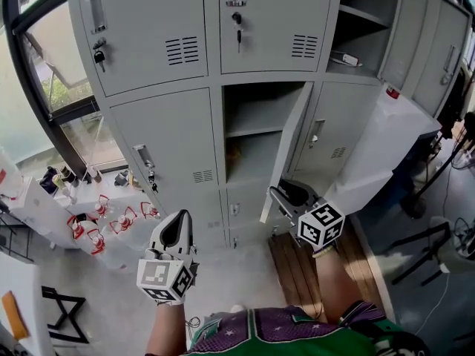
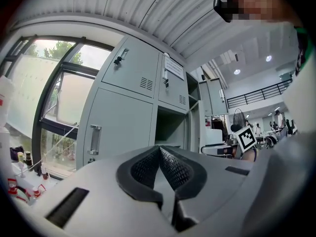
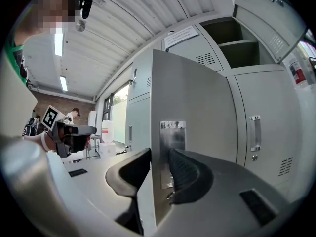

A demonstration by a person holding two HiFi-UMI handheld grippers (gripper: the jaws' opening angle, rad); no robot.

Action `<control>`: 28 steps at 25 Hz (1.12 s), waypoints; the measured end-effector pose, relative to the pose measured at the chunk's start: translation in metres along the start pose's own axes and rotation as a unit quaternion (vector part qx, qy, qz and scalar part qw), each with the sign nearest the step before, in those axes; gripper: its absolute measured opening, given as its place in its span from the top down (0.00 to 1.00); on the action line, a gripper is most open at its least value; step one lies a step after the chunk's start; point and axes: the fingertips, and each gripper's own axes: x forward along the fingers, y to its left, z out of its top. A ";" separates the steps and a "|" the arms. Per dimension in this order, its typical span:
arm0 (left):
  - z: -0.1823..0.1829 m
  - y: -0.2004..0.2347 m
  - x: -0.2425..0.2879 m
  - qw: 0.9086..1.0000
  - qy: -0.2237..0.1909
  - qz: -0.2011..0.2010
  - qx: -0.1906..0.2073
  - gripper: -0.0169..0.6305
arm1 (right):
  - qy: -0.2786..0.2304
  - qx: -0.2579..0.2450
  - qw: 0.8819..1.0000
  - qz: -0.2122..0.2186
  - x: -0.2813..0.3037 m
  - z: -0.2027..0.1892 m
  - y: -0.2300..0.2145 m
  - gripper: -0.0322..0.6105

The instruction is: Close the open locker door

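Right tongs [image 3: 158, 169] straddle the free edge of the open locker door [image 3: 197, 93] at its handle plate [image 3: 173, 132], and the pads seem to press on both faces. That door stands ajar on the middle column of the grey locker bank [image 1: 171, 132]. Left tongs [image 2: 159, 157] are closed on nothing and point toward the shut locker alongside.

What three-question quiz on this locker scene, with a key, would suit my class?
1. True or false: the left gripper's jaws are open.
2. What is between the right gripper's jaws? A: a key. B: the door edge. C: a bottle.
3. Fill in: the open locker has one ___ inside.
Key: 1 false, they are shut and empty. 2 B. 3 shelf.
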 end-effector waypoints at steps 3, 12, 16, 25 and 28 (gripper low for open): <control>-0.003 0.016 -0.007 1.000 0.000 -0.006 -0.003 0.94 | 0.001 -0.002 1.000 -0.020 0.009 0.000 0.002 0.75; -0.006 0.042 -0.011 1.000 -0.006 -0.007 -0.013 0.94 | 0.016 -0.006 0.999 -0.035 0.034 0.002 0.011 0.75; -0.009 0.045 0.001 1.000 0.000 -0.002 -0.010 0.94 | 0.012 -0.010 1.000 -0.013 0.048 0.005 0.013 0.76; 0.011 0.047 0.037 1.000 -0.004 0.019 0.017 0.94 | 0.009 -0.018 0.999 0.036 0.073 0.009 0.013 0.77; 0.008 0.045 0.049 1.000 0.002 0.021 0.021 0.94 | 0.008 -0.019 0.999 0.048 0.083 0.010 0.012 0.76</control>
